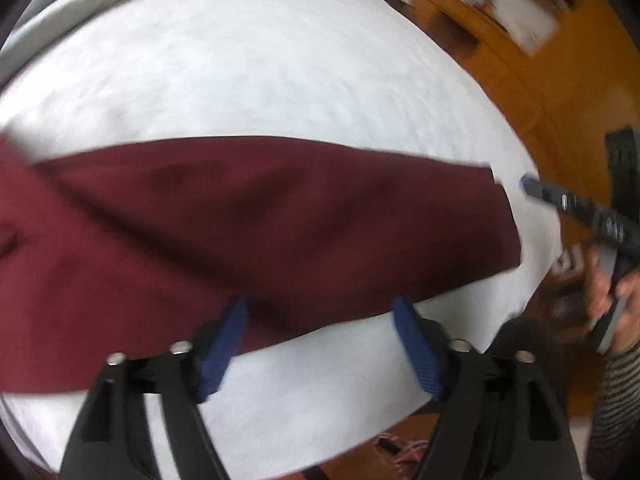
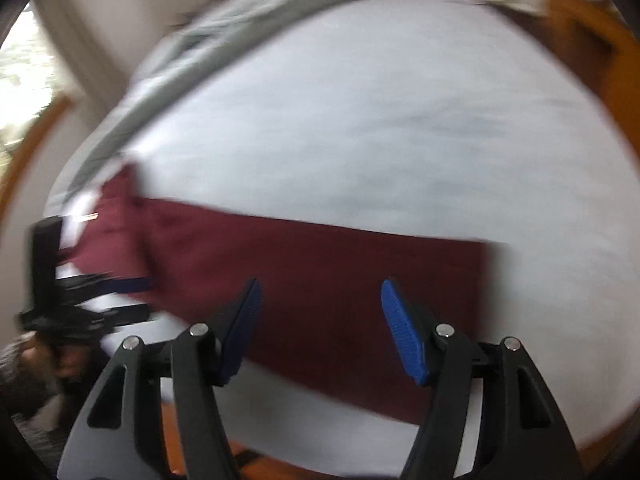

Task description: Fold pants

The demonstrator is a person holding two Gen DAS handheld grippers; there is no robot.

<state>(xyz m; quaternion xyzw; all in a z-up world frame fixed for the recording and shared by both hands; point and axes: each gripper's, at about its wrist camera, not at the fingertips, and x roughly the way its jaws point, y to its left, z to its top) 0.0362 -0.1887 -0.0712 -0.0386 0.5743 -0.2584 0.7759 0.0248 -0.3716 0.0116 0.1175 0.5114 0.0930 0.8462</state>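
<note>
Dark maroon pants lie flat as a long band across a white bed, with the leg end toward the right in the left wrist view. My left gripper is open and empty, hovering over the near edge of the pants. In the right wrist view the pants also lie across the white bed. My right gripper is open and empty above the pants' leg section. The right gripper also shows at the right edge of the left wrist view, and the left gripper at the left edge of the right wrist view. Both views are motion-blurred.
A grey blanket lies along the far side of the bed. Wooden floor and wooden furniture lie beyond the bed. A hand in a striped sleeve holds the right gripper. A window is at far left.
</note>
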